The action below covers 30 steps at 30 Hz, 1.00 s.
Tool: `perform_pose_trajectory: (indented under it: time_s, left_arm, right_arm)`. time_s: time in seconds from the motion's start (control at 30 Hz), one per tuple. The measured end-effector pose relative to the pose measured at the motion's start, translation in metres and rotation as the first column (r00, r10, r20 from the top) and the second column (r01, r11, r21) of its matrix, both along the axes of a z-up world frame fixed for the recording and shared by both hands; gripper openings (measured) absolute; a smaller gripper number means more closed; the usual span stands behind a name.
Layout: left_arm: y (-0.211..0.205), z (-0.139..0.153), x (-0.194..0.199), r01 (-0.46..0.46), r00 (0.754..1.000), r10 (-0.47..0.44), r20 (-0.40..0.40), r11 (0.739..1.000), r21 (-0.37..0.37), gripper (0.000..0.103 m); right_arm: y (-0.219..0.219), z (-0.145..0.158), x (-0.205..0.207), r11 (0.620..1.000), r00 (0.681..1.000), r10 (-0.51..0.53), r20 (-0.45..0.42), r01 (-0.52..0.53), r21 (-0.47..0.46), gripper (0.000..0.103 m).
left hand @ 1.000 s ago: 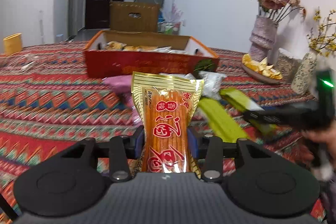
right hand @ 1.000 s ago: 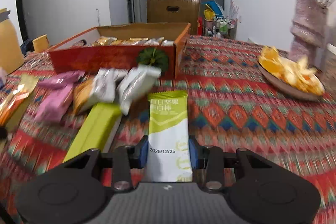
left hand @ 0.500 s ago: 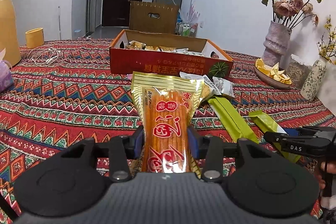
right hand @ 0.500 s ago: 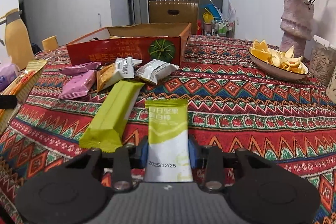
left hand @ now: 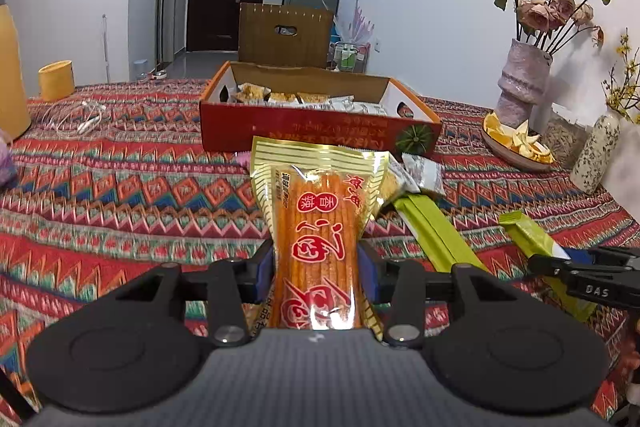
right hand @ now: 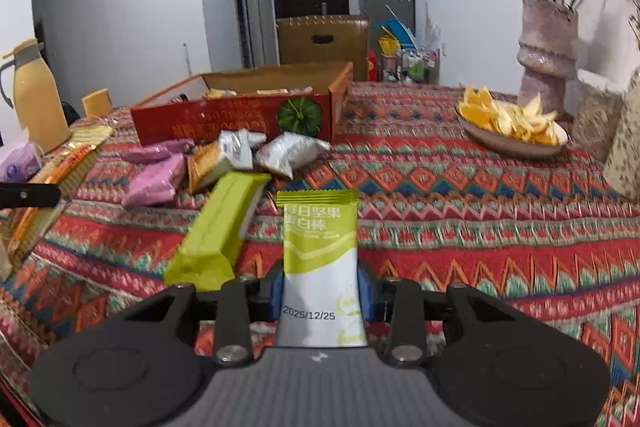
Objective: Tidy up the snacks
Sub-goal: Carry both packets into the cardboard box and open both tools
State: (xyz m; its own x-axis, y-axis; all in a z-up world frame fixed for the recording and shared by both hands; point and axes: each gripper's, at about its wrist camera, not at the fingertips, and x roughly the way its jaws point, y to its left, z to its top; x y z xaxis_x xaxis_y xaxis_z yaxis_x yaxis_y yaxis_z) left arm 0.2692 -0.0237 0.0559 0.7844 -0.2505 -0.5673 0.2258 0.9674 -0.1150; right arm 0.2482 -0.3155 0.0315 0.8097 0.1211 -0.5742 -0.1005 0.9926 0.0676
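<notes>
My left gripper (left hand: 316,275) is shut on an orange stick-snack packet (left hand: 316,227) with a gold top edge, held upright above the patterned cloth. My right gripper (right hand: 322,287) is shut on a green and white nut-bar packet (right hand: 320,251); it shows from the side in the left wrist view as the right gripper (left hand: 560,263). The open red snack box (left hand: 320,131) with several packets inside lies across the table beyond both; in the right wrist view the box (right hand: 240,119) is left of centre. A long green box (right hand: 220,227) lies just left of the right gripper.
Loose pink, white and orange packets (right hand: 224,159) lie in front of the box. A bowl of orange peel (right hand: 512,123), a vase of roses (right hand: 548,55) and a patterned jar (left hand: 596,155) stand on the right. A yellow flask (right hand: 36,99) and yellow cup (left hand: 56,81) are on the left.
Both grippers have drawn back from the box with their packets still held, so more of the table shows. The right gripper moved most; the blur has cleared.
</notes>
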Motion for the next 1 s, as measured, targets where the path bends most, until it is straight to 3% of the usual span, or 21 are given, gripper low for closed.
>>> perform_pose_trajectory:
  time_s: [0.23,0.4,0.57,0.67,0.77,0.9,1.0]
  left_arm:
    - [0.014,0.040,0.062,-0.003,0.995,0.004,0.098,1.000,-0.010,0.043]
    - [-0.003,0.060,0.139,-0.006,0.980,-0.012,0.201,0.996,0.092,0.043]
    - [-0.018,0.056,0.229,0.032,0.990,-0.038,0.138,0.999,0.044,0.044]
    - [-0.031,0.037,0.276,0.017,0.997,-0.019,0.073,1.000,0.025,0.044]
    - [-0.042,0.013,0.305,0.004,1.000,-0.003,-0.014,0.999,0.042,0.044]
    - [-0.049,-0.010,0.323,0.006,0.997,-0.004,-0.072,1.000,0.025,0.045]
    - [-0.055,-0.024,0.330,-0.023,0.993,0.026,-0.114,0.999,0.024,0.053]
  right_arm:
    - [0.007,0.049,0.032,0.996,0.990,0.071,0.124,-0.062,-0.071,0.035]
    - [0.020,0.089,0.093,0.984,0.968,0.149,0.202,-0.124,-0.129,0.035]
    - [0.020,0.088,0.195,0.988,0.979,0.142,0.146,-0.150,0.046,0.035]
    - [0.021,0.067,0.261,0.991,0.994,0.046,0.095,-0.057,0.120,0.035]
    - [0.032,0.042,0.296,0.998,0.997,-0.038,0.064,0.035,0.048,0.035]
    - [0.044,0.021,0.312,0.998,0.998,-0.043,0.043,0.045,-0.045,0.038]
    - [0.053,0.013,0.314,0.990,0.997,-0.041,0.067,0.049,-0.132,0.039]
